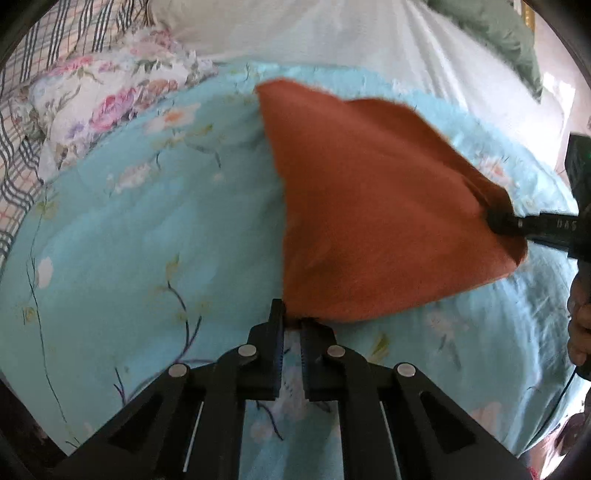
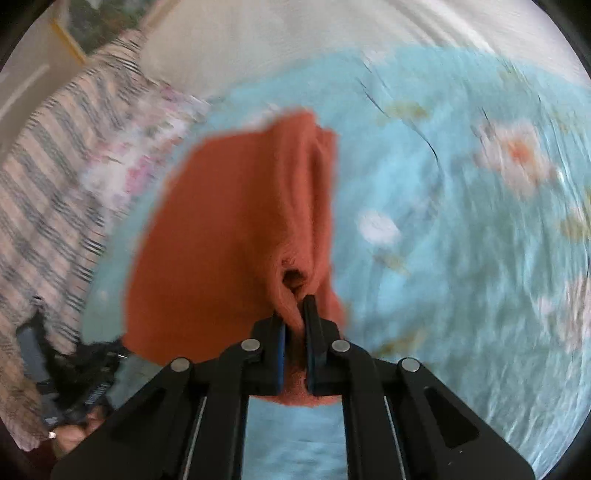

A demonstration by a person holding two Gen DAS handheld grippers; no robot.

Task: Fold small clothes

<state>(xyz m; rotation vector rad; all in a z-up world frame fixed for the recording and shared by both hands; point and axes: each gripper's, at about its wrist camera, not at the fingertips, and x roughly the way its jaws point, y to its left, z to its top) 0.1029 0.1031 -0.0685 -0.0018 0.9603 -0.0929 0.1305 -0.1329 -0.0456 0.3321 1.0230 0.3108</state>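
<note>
An orange cloth (image 1: 369, 206) hangs stretched between my two grippers above a light-blue floral quilt (image 1: 147, 240). My left gripper (image 1: 291, 317) is shut on the cloth's near corner. My right gripper (image 1: 495, 221) comes in from the right in the left wrist view and is shut on the cloth's right corner. In the right wrist view the right gripper (image 2: 295, 314) pinches a bunched fold of the orange cloth (image 2: 229, 240), which spreads away to the left over the quilt (image 2: 461, 240). The left gripper (image 2: 92, 373) shows blurred at the lower left there.
A floral pillow (image 1: 103, 107) and a plaid blanket (image 1: 22, 129) lie at the left. A white sheet (image 1: 332, 33) and a green cushion (image 1: 498, 37) lie beyond the quilt. The person's hand (image 1: 580, 325) is at the right edge.
</note>
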